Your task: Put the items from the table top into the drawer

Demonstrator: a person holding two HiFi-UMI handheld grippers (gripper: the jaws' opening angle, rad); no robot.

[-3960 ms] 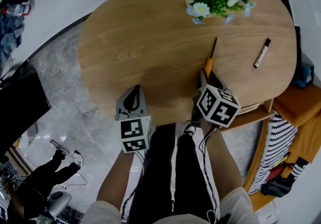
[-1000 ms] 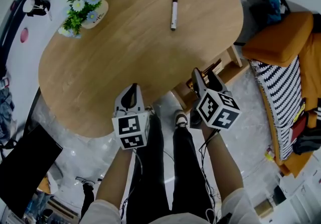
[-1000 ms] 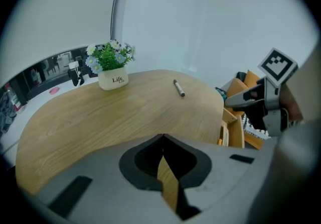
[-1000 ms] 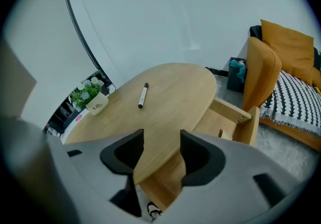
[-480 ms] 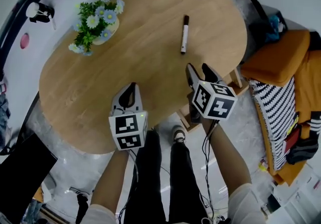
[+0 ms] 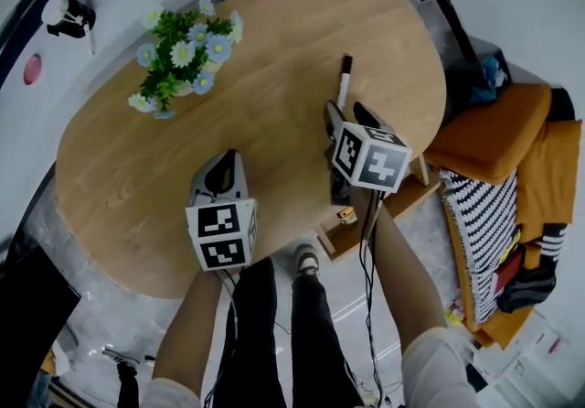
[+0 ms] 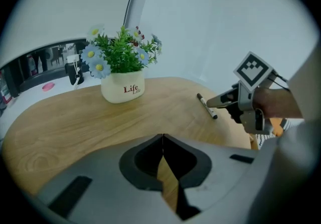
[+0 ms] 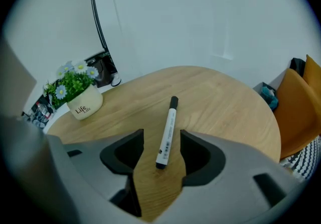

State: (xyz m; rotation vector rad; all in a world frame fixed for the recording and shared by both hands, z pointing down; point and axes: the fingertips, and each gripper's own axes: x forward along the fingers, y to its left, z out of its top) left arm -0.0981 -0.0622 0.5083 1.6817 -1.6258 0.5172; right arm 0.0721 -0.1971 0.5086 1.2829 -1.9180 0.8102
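Oak-grained and oval, the table top [image 6: 274, 40] is carrying a whiteboard marker [image 8: 167, 132], which is lying flat near the right-hand end of the table with its dark cap pointing away from the person. The right gripper [image 8: 161, 135] is hanging low over it with its jaws standing well apart; the marker's near end is sitting in the gap between the two jaw tips, and neither jaw is touching it, so this gripper is gripping nothing. In the head view the marker [image 6: 345, 77] is showing just beyond the right gripper [image 6: 345, 113]. Below that gripper, a wooden drawer [image 6: 340, 241] is sticking out from under the table's edge. The left gripper [image 7: 163, 137] is hovering over bare wood closer to the person, its jaws pressed together at the tips with nothing between them; in the head view the left gripper [image 6: 226, 164] is sitting well apart from the marker. Farther back, a cream pot of blue and white flowers [image 6: 183, 49] is standing upright on the table. Off to the right, an orange seat [image 6: 494, 136] is standing beside the table.
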